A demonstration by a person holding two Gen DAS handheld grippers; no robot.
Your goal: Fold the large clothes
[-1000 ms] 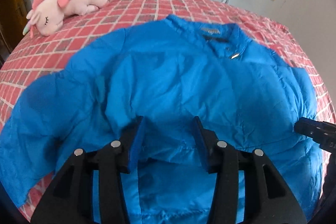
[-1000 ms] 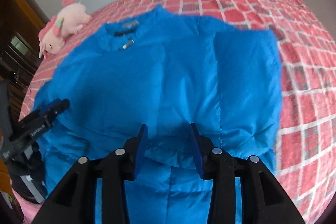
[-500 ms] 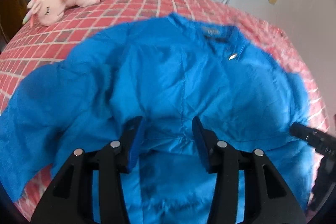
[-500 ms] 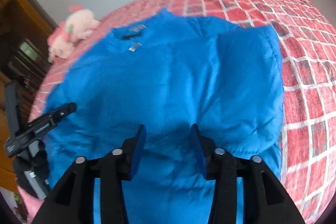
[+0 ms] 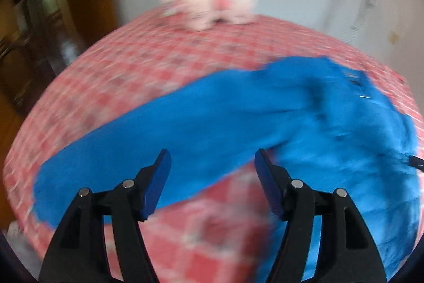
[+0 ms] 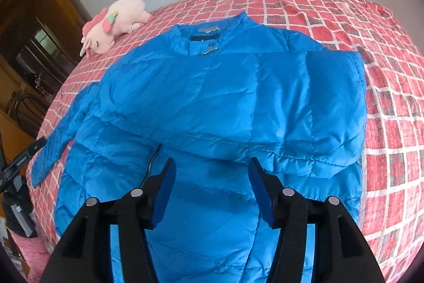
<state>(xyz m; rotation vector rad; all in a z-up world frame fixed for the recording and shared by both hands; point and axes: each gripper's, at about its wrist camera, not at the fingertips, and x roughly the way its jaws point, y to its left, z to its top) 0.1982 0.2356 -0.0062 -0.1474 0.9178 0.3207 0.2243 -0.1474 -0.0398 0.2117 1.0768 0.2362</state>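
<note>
Your jacket point(image 6: 228, 102) is light, soft and slippery; both tools, left point(image 5: 212, 177) and right point(image 6: 212, 184), just widened and empty, should pinch the loose sleeve point(image 5: 164, 129) beside the collar point(image 6: 209, 36) at its cuff.

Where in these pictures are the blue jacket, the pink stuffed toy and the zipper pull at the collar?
blue jacket point(image 6: 238, 102): right wrist view, on the sleeve folded across the chest.
pink stuffed toy point(image 6: 124, 9): right wrist view, on its body.
zipper pull point(image 6: 210, 50): right wrist view, on the metal tab below the collar.

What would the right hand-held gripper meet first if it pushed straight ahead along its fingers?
Most likely the blue jacket: the right hand-held gripper is open, nothing between its jaws, pointing down at the front panel just below the folded-over sleeve.
</note>
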